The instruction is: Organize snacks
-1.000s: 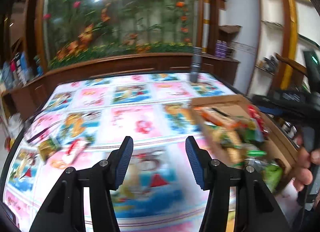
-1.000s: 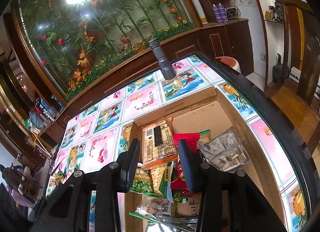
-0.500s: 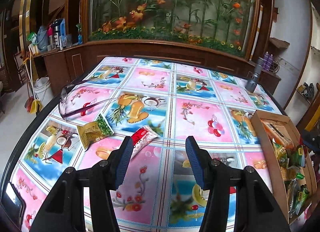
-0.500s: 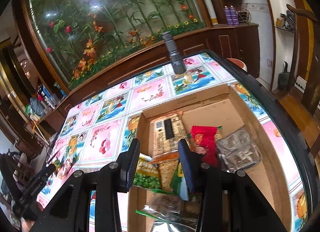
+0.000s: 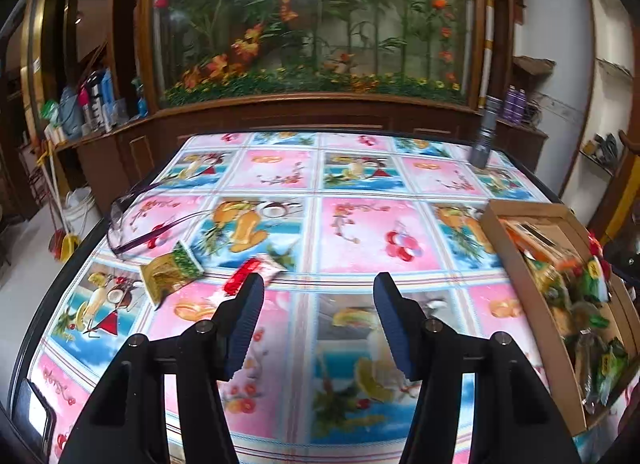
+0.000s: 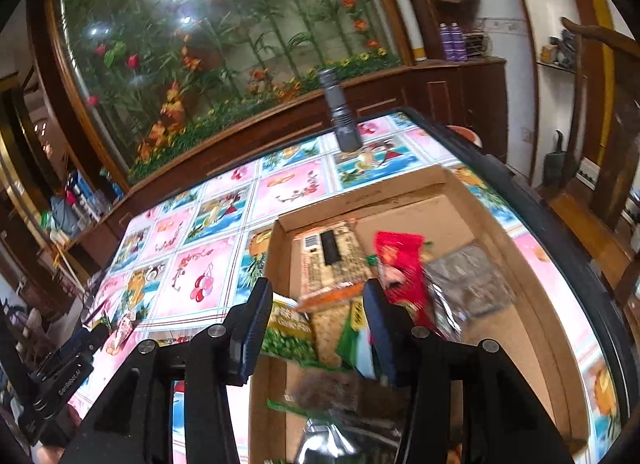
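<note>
Patterned tablecloth lies beneath my left gripper, jaws spread, empty; two loose snack packets lie ahead-left, awaiting pickup. My right gripper, released, hovers over the snack-filled cardboard box.

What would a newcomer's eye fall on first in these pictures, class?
First, the bright fruit-patterned tablecloth and the flower display behind it. Then the cardboard box at the table's right, full of snack packets, under the open right gripper. Two loose packets, one yellow-green and one red, lie ahead of the open left gripper.
</note>
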`<state>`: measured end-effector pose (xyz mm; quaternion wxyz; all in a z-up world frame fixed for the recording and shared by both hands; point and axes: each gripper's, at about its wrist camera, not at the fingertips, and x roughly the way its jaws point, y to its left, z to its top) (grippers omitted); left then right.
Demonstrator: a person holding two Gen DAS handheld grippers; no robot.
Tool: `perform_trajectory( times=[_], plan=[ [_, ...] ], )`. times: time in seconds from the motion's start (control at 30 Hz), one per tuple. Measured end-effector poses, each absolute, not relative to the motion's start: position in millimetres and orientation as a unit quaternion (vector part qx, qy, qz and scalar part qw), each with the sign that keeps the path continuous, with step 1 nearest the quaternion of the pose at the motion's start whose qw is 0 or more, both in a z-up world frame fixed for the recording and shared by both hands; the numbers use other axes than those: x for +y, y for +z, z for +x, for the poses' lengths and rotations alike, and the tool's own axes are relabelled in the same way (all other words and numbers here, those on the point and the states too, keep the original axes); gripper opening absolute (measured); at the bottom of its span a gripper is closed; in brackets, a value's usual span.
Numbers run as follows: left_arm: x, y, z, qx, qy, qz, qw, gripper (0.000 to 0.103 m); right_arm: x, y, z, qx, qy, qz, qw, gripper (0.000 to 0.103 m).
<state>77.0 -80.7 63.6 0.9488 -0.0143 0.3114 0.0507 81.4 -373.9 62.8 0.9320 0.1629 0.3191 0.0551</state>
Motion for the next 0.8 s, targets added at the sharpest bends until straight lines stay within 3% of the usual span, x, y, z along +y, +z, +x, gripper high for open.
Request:
perform_trajectory(
  times=[0.03, 0.1, 0.27, 0.37, 0.47, 0.53, 0.8],
  plan=[
    [-86.9, 64.2, 74.2, 0.308, 0.043, -0.006, 0.95, 0.059, -376.4, 62.6, 74.0, 0.313, 0.049, 0.162, 0.935, 0.056],
    [-97.5, 65.8, 69.0, 0.303, 0.031, 0.007, 0.953, 0.063, -384.3, 59.1, 53.1, 0.296, 0.026, 0.164, 0.941, 0.073],
    [-129.2, 64.9, 49.8, 0.314, -0.039, -0.004, 0.949, 0.074, -402.4, 58.0, 7.5, 0.258, -0.026, 0.171, 0.951, 0.077],
    [-156.0, 58.0, 36.7, 0.331, -0.092, 0.002, 0.939, 0.084, -407.0, 62.5, -18.8, 0.221, -0.059, 0.167, 0.959, 0.096],
    [-181.1, 56.1, 21.8, 0.329, -0.13, 0.041, 0.934, 0.089, -405.0, 65.1, -37.7, 0.203, -0.072, 0.156, 0.964, 0.098],
    [-193.9, 54.9, 11.4, 0.322, -0.15, 0.063, 0.933, 0.097, -402.2, 64.4, -44.1, 0.202, -0.083, 0.145, 0.965, 0.103],
    [-224.2, 45.8, -8.4, 0.313, -0.191, 0.132, 0.921, 0.098, -414.7, 47.0, -39.8, 0.255, -0.076, 0.183, 0.946, 0.103]
  ],
)
